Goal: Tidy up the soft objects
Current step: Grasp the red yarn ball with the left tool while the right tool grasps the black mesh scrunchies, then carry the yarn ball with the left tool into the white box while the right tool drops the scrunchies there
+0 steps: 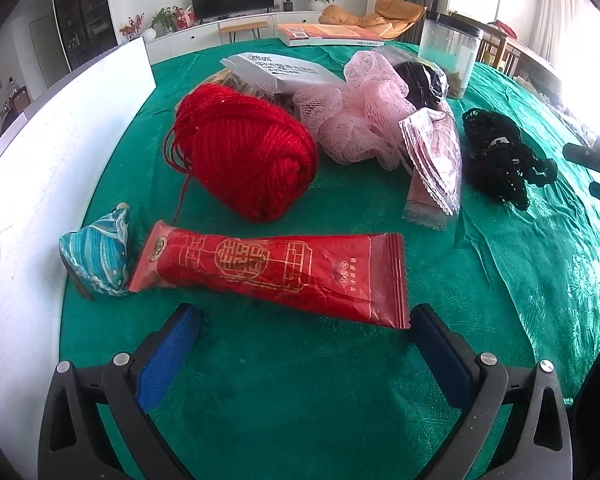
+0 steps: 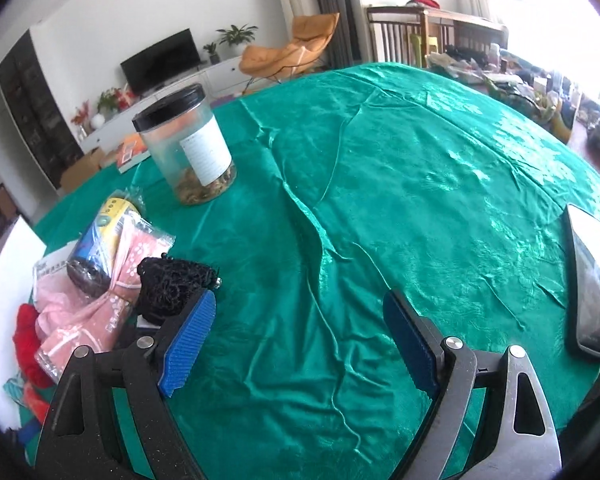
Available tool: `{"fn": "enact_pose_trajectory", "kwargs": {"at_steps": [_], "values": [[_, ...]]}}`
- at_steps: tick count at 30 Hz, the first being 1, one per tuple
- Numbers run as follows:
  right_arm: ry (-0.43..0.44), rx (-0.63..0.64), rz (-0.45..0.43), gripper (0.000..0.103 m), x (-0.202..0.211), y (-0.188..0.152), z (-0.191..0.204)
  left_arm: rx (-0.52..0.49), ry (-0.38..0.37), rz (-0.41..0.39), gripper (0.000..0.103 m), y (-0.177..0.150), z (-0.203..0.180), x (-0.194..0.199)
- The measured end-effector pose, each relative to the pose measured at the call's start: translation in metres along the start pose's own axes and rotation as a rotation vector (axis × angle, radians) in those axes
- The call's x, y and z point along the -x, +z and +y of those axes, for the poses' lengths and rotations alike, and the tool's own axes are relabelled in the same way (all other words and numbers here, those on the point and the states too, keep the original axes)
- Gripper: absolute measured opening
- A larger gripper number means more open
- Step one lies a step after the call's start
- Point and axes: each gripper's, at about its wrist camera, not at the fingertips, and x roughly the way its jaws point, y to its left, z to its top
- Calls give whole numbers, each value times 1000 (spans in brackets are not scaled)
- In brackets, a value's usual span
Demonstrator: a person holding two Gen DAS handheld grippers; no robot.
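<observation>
On the green tablecloth (image 1: 300,400), left wrist view: left gripper (image 1: 305,334) at 6 o'clock, blue-padded fingers spread wide, nothing between them. Red foil packet (image 1: 272,272) lies crosswise just beyond the fingertips, its right end close to the right pad. Blue-striped pouch (image 1: 94,260) at 9 o'clock, touching the packet's left end and standing beside a white board (image 1: 60,140). Red yarn ball (image 1: 244,152) near centre, a loose strand trailing toward the packet. Pink mesh sponge (image 1: 356,120) at 1 o'clock from the yarn, against a white printed pouch (image 1: 280,70). Bagged pink fabric (image 1: 434,168) leans beside the sponge. Black lace item (image 1: 500,156) at 3 o'clock, apart from the rest. Clear jar (image 1: 450,52) at 1 o'clock, far edge.

Right wrist view: right gripper (image 2: 299,340) at 6 o'clock, fingers wide apart over bare cloth, empty. Black lace just beside its left fingertip. Phone (image 2: 592,280) at 3 o'clock.
</observation>
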Motion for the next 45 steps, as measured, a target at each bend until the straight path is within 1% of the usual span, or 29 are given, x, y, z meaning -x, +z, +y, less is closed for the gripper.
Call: {"fn": "enact_pose_trajectory", "kwargs": {"at_steps": [3, 6, 9, 11, 14, 15, 16, 18, 20, 22, 23, 24, 26, 28, 31, 32, 33, 34, 35, 36, 37, 40, 41, 43, 44, 45], "values": [[-8, -2, 31, 88, 1, -8, 2, -14, -12, 4, 103, -1, 1, 0], [42, 31, 49, 88, 2, -16, 10, -35, -31, 18, 103, -1, 2, 2], [152, 121, 44, 88, 6, -22, 32, -40, -61, 24, 103, -5, 6, 7], [213, 221, 55, 88, 6, -31, 57, -3, -102, 4, 103, -9, 14, 15], [235, 344, 88, 88, -5, -43, 89, 46, -163, -19, 103, -11, 28, 25], [232, 367, 89, 88, -9, -43, 96, 54, -171, -27, 103, -9, 31, 28], [211, 376, 77, 88, -12, -42, 99, 59, -173, -33, 103, -7, 35, 31], [140, 347, 37, 88, -19, -32, 94, 76, -174, -35, 103, 1, 42, 36], [40, 243, 14, 88, -25, -18, 70, 106, -197, -33, 103, 13, 49, 38], [-12, 118, -5, 88, -21, -8, 39, 147, -228, -30, 103, 30, 59, 37], [-39, 69, -13, 88, -16, -5, 25, 171, -230, -16, 103, 40, 63, 33], [-48, 29, -28, 88, -10, -3, 13, 197, -222, 12, 103, 51, 66, 26], [-31, -27, -65, 88, 4, 0, -5, 236, -211, 80, 103, 70, 68, 6], [-22, -48, -93, 88, 14, 1, -13, 250, -194, 128, 103, 86, 67, -13], [-10, -49, -106, 88, 19, 1, -14, 251, -157, 166, 102, 100, 62, -34], [-5, -49, -103, 88, 18, 1, -14, 252, -158, 175, 94, 103, 62, -39], [3, -50, -99, 88, 18, 2, -13, 253, -160, 186, 68, 105, 62, -43], [10, -49, -96, 88, 18, 1, -11, 260, -154, 197, 59, 106, 64, -45], [17, -45, -94, 88, 18, 0, -9, 279, -168, 192, 57, 106, 69, -45], [28, -40, -93, 88, 19, 0, -7, 302, -185, 174, 53, 107, 74, -41], [46, -32, -91, 88, 20, 2, -4, 311, -187, 157, 51, 107, 80, -36], [168, 22, -60, 88, 20, 3, 12, 321, -190, 97, 51, 110, 96, -16], [216, 43, -34, 88, 17, 4, 20, 318, -192, 80, 51, 112, 101, -9], [289, 97, 69, 88, 3, 6, 42, 304, -193, 48, 51, 115, 107, 7], [302, 145, 138, 88, -9, 7, 56, 299, -198, 35, 51, 116, 109, 14], [284, 194, 189, 88, -20, 5, 68, 297, -209, 26, 51, 118, 111, 20]]}}
